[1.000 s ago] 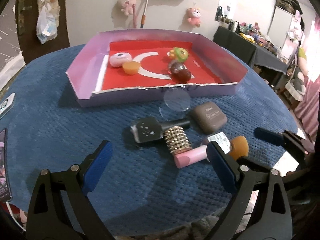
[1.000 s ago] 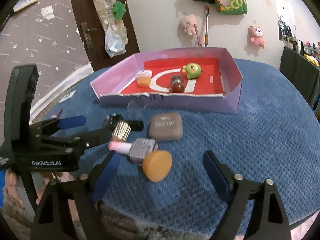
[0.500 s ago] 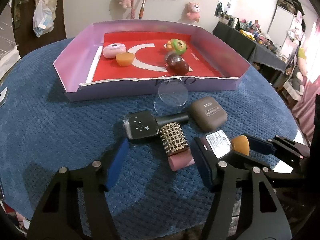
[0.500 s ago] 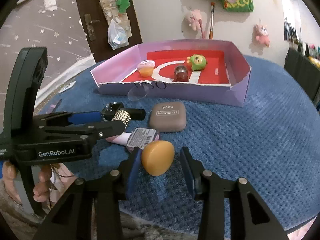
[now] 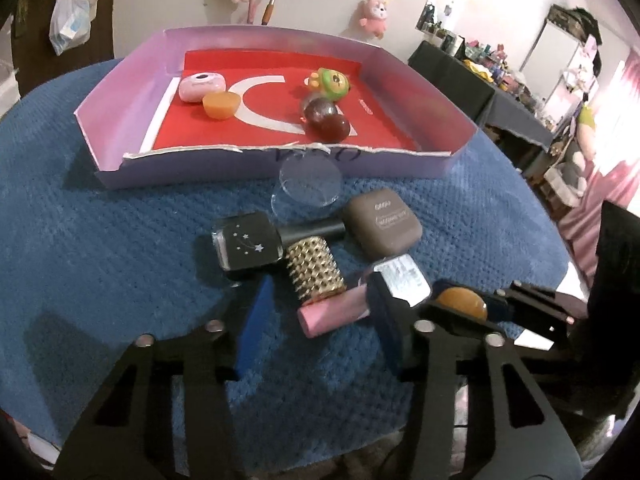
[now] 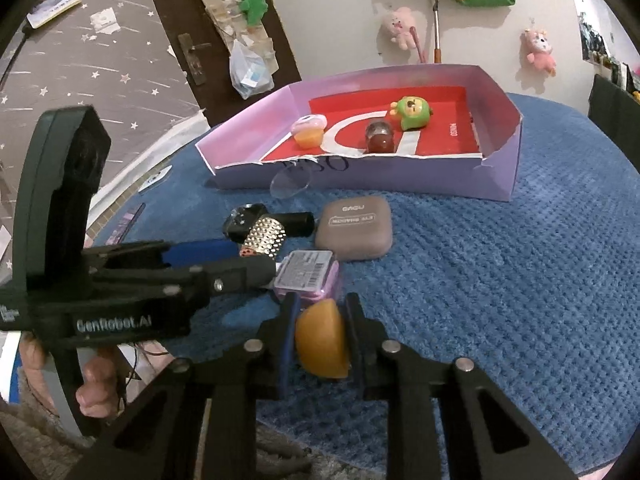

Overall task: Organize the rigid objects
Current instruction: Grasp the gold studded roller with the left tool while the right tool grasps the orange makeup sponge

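**Both grippers down among the clutter in front of the tray**

From the left wrist: the left gripper (image 5: 320,308) is closing, its blue pads either side of the pink tube with the gold studded cap (image 5: 320,280); the right pad is close against the pink end, the left one still a little off it. Just beyond lie a black bottle with stars (image 5: 250,246), a brown case (image 5: 382,226) and a clear disc (image 5: 308,188) leaning at the purple tray's (image 5: 120,120) front wall. All of it sits on the blue-covered surface (image 5: 100,240).

From the right wrist: the right gripper (image 6: 322,338) is clamped on the orange dome (image 6: 322,340), both pads pressing its sides. A labelled pink box (image 6: 308,276) sits touching the dome's far side. In the tray are a green toy (image 6: 412,112) and a dark ball (image 6: 380,140).
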### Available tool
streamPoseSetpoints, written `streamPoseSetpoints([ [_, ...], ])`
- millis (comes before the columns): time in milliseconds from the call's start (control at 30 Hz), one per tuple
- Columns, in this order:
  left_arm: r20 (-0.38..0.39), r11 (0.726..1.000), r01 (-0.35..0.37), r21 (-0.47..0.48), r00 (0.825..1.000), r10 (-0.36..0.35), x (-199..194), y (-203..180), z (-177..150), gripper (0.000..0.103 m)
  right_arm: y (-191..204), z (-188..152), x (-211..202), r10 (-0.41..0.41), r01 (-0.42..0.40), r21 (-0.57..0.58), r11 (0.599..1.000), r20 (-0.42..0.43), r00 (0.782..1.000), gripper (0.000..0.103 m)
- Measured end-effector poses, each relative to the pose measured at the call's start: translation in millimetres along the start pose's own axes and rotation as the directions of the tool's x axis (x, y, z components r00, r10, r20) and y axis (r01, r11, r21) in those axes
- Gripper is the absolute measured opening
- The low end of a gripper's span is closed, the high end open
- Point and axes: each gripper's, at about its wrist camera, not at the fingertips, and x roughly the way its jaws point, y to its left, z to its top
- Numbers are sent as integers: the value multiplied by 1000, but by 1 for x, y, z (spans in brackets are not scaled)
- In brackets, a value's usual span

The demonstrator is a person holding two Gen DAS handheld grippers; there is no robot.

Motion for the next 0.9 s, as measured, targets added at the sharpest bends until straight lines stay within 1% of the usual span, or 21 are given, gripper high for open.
streamPoseSetpoints([
  [67,-8,1000,26,-17,1000,-27,2,2,1,43,0,1,-2,-4,4,6,1000,2,1000,22],
  [133,-4,998,47,-32,999,-47,4,3,1,39,-1,0,-2,-16,16,-1,1000,2,1000,21],
  [300,1,997,55,-56,999,-55,6,4,2,32,-7,-4,-4,-1,1,10,1000,7,1000,21],
  [367,-10,996,57,-71,998,-58,13,7,4,31,-7,-6,-4,-5,5,1,1000,4,1000,21],
  [400,-1,996,60,-72,998,-60,14,7,5,31,-7,-9,-5,-8,8,-3,1000,3,1000,21],
  [533,5,999,24,-45,1000,-23,14,2,5,28,-6,-11,-8,-23,24,-14,1000,4,1000,21],
  [633,4,999,32,-35,999,-32,11,1,3,25,-6,-9,-11,-24,24,-5,1000,4,1000,21],
  [767,7,999,28,-30,1000,-28,6,3,0,24,-3,0,-18,-3,3,-10,1000,31,1000,21],
  [900,30,999,40,-16,999,-40,-5,1,-1,24,3,9,-20,14,-13,-20,1000,46,999,21],
])
